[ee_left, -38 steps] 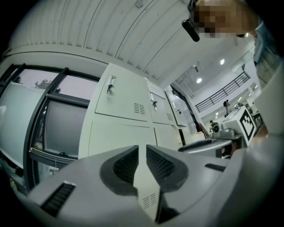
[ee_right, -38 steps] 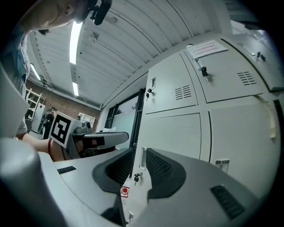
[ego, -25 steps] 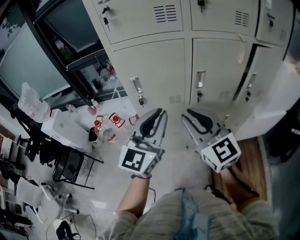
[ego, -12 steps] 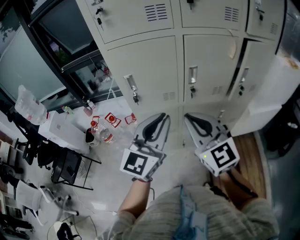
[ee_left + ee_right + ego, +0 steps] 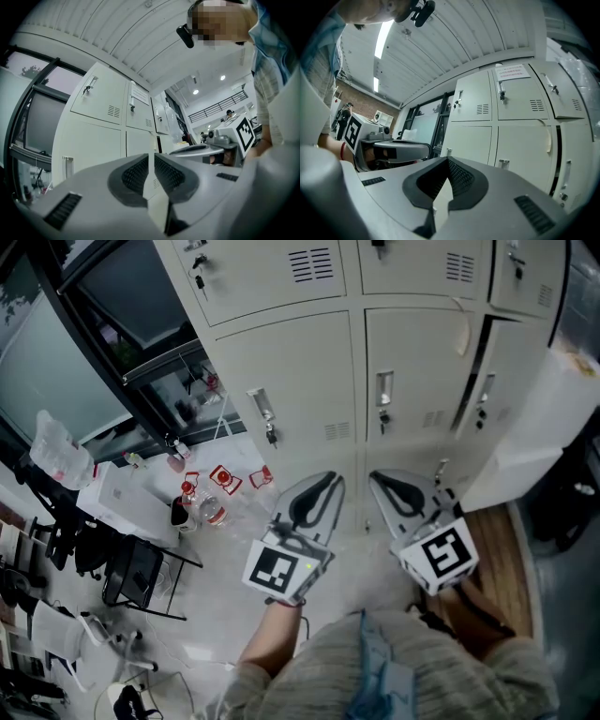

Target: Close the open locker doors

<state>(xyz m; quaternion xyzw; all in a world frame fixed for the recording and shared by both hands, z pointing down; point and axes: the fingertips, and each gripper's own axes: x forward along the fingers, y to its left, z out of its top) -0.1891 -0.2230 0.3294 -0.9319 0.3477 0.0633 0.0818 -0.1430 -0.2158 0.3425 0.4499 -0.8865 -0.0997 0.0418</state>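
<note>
At the bottom of the head view, the person's shirt [image 5: 375, 681] fills the frame. Just above it the left gripper [image 5: 326, 481] and right gripper [image 5: 377, 478] are held side by side, near each other but apart, both pointing at the base of the lockers [image 5: 291, 381]. In its own view the left gripper [image 5: 149, 157] has its ribbed pads pressed together with nothing between them. The right gripper [image 5: 447, 161] is likewise fully closed and empty.

Beyond them stands the bank of pale grey metal lockers, each front with a small vent and a vertical latch. The two lower doors at centre sit flush. To their right, the lower-right locker door [image 5: 506, 381] stands ajar, a dark gap running down its left edge; the right gripper view shows the same door [image 5: 574, 154] at its right side.

Further off, at centre left of the head view, bottles [image 5: 202, 502] stand on the floor beside a black-framed window [image 5: 122, 352].
</note>
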